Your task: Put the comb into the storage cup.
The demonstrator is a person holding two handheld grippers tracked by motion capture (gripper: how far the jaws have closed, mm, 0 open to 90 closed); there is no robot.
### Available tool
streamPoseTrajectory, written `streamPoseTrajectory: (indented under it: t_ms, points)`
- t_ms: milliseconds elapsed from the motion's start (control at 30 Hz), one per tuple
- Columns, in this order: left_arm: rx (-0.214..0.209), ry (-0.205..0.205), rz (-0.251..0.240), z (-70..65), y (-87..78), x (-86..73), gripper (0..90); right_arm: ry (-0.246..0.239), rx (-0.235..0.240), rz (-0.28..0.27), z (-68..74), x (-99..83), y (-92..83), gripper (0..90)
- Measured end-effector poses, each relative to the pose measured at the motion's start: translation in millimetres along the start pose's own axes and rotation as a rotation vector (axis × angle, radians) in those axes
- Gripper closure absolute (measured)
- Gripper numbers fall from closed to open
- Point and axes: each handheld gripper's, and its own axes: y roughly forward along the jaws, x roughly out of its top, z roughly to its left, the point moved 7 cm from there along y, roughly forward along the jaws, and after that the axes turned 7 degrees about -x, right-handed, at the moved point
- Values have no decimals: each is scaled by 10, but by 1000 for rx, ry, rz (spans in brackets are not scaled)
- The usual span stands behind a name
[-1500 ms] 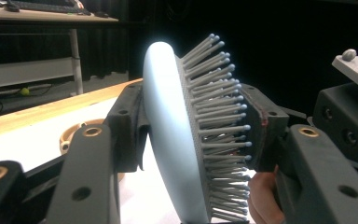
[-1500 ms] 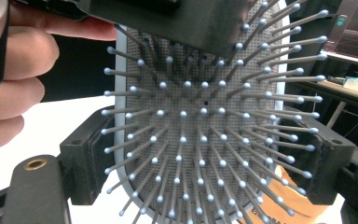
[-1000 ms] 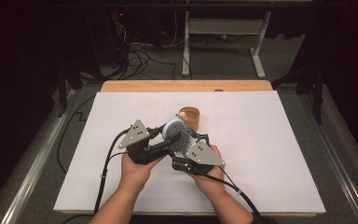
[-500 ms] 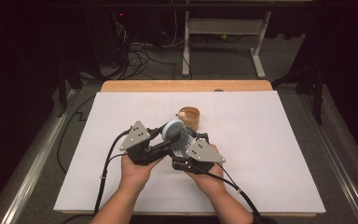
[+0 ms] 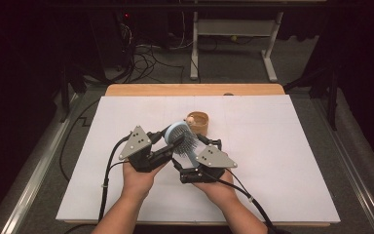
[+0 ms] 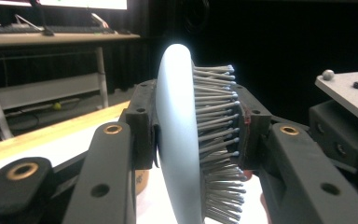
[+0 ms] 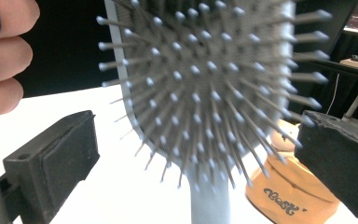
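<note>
At the centre of the high view, the left gripper (image 5: 175, 142) pinched the head of a pale blue hairbrush (image 5: 181, 139), one pad on its smooth back and the other against the bristles. The brush was held up above the white table (image 5: 282, 161), just in front of a small wooden cup (image 5: 198, 122). To its right, the right gripper (image 5: 202, 146) had just been opening; its jaws stood spread on either side of the brush's handle, not touching it.

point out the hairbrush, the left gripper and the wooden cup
hairbrush (image 6: 177, 140), left gripper view, on its smooth pale-blue back.
left gripper (image 6: 196, 128), left gripper view, midway between the fingertips clamping the brush head.
wooden cup (image 5: 198, 122), high view, on its rim behind the brush.
</note>
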Motion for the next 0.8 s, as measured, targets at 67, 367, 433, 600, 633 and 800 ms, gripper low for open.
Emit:
streamPoseTrajectory:
  t_ms: [67, 367, 433, 600, 633, 800]
  points:
    - [11, 7, -13, 14, -23, 14, 597, 8, -1, 2, -26, -7, -31, 2]
    - [35, 27, -24, 87, -92, 19, 597, 40, -23, 22, -252, -114, -215, 1]
    - [39, 30, -23, 96, -100, 16, 597, 43, -25, 23, -283, -132, -237, 2]
    - [56, 40, -26, 156, -153, -12, 597, 56, -55, 47, -463, -246, -394, 2]
    - [58, 38, -29, 166, -161, -17, 597, 62, -58, 50, -495, -263, -422, 2]
    - [70, 33, -30, 219, -210, -43, 597, 78, -89, 64, -655, -349, -577, 2]
